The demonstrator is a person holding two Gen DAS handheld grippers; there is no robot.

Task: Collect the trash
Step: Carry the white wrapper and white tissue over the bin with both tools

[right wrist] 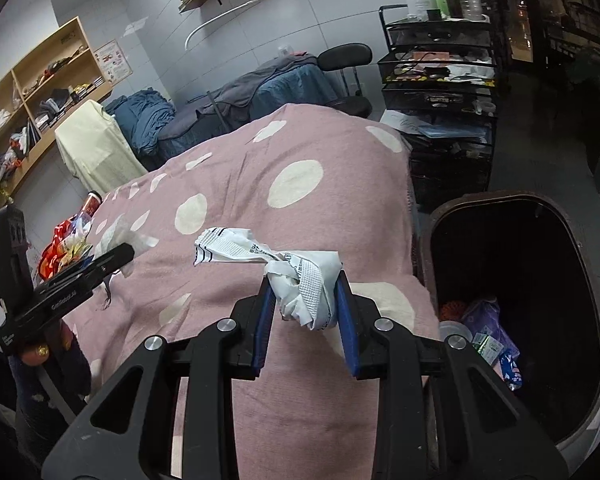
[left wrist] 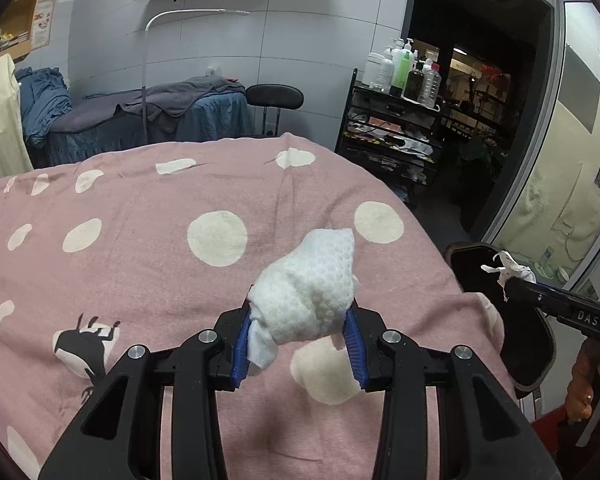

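My left gripper (left wrist: 298, 312) is shut on a crumpled white tissue wad (left wrist: 308, 288), held above the pink dotted blanket (left wrist: 140, 248). My right gripper (right wrist: 304, 284) is shut on a crumpled white printed wrapper (right wrist: 300, 280), also over the blanket (right wrist: 260, 152). A dark trash bin (right wrist: 512, 216) stands open at the right of the bed, with several bits of rubbish (right wrist: 484, 332) at its bottom. In the left wrist view the right gripper (left wrist: 512, 276) shows at the right edge with its wrapper (left wrist: 506, 266), above the bin's rim (left wrist: 472, 248). The left gripper (right wrist: 118, 256) shows at the left in the right wrist view.
A black wire cart (right wrist: 440, 92) with bottles (left wrist: 404, 68) stands beyond the bed's far right corner. A second bed with blue and grey covers (left wrist: 160, 112) and a black stool (left wrist: 274, 98) lie behind. Colourful wrappers (right wrist: 66, 246) sit at the blanket's left edge.
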